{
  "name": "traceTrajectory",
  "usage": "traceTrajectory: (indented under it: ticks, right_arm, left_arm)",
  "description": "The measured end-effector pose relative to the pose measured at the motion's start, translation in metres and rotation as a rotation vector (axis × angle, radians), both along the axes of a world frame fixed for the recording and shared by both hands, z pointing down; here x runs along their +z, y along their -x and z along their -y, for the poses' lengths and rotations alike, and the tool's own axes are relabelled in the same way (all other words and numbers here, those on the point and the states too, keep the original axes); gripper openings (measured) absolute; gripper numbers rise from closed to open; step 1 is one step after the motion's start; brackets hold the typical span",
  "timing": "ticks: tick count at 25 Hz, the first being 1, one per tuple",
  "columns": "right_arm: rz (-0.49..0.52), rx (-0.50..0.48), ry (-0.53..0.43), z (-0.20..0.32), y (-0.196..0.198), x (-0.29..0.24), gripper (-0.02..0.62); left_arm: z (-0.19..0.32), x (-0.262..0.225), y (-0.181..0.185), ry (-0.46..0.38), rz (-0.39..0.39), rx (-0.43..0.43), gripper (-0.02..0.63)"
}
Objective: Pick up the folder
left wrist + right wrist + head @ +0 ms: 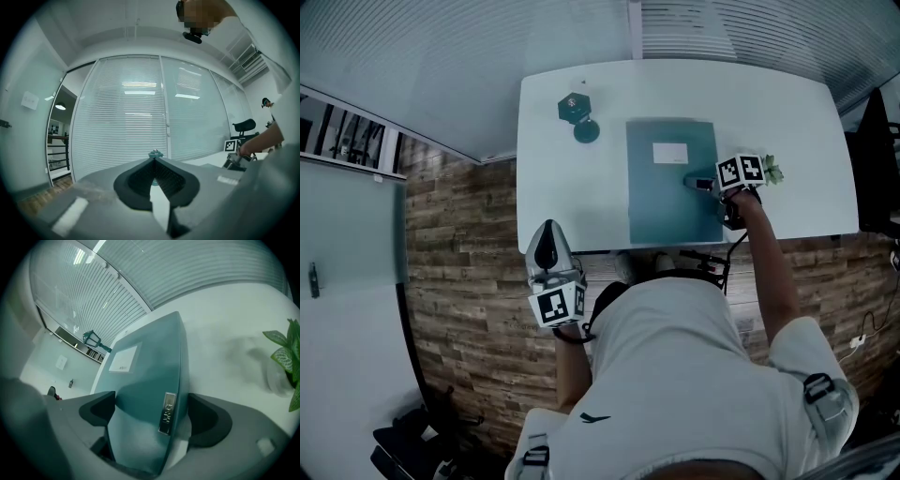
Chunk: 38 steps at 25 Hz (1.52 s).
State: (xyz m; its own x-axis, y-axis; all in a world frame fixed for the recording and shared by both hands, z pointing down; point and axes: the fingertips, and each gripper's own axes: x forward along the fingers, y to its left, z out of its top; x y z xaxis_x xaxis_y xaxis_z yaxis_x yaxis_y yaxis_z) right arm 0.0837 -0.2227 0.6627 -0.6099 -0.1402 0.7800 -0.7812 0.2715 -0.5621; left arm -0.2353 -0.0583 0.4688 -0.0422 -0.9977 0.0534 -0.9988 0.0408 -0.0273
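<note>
A teal folder point(670, 183) with a white label lies on the white table point(787, 122). My right gripper point(701, 183) is at the middle of its right edge. In the right gripper view the folder point(145, 380) fills the gap between the jaws, its spine with a metal tag toward the right pad point(208, 420) and its top face against the left pad point(96, 408). The right gripper point(152, 413) is shut on it with the jaws wide. My left gripper point(548, 246) hangs off the table's front left corner over the wooden floor, shut and empty point(153, 173).
A small teal lantern-like ornament point(577, 112) stands at the table's back left, also in the right gripper view point(92, 340). A potted plant point(772, 172) sits just right of my right gripper, leaves close by point(286, 357). Blinds cover the glass wall behind the table.
</note>
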Motion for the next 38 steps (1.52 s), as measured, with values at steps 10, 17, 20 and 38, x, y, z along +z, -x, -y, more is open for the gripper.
traceTrajectory:
  ticks: [10, 17, 20, 38]
  right_arm:
    - [-0.003, -0.01, 0.007, 0.0, 0.0, 0.001, 0.488]
    - [0.001, -0.013, 0.007, 0.0, 0.0, 0.002, 0.486]
    - [0.002, -0.01, 0.008, 0.0, 0.0, 0.002, 0.485]
    - [0.015, -0.009, 0.0, -0.001, 0.0, 0.002, 0.479]
  left_arm:
    - [0.026, -0.012, -0.032, 0.001, -0.027, 0.102, 0.006]
    - [0.061, -0.011, -0.07, 0.048, -0.099, 0.252, 0.151]
    - [0.078, -0.006, -0.087, 0.098, -0.139, 0.326, 0.291]
    - [0.147, 0.181, -0.149, 0.819, -0.649, 0.476, 0.48]
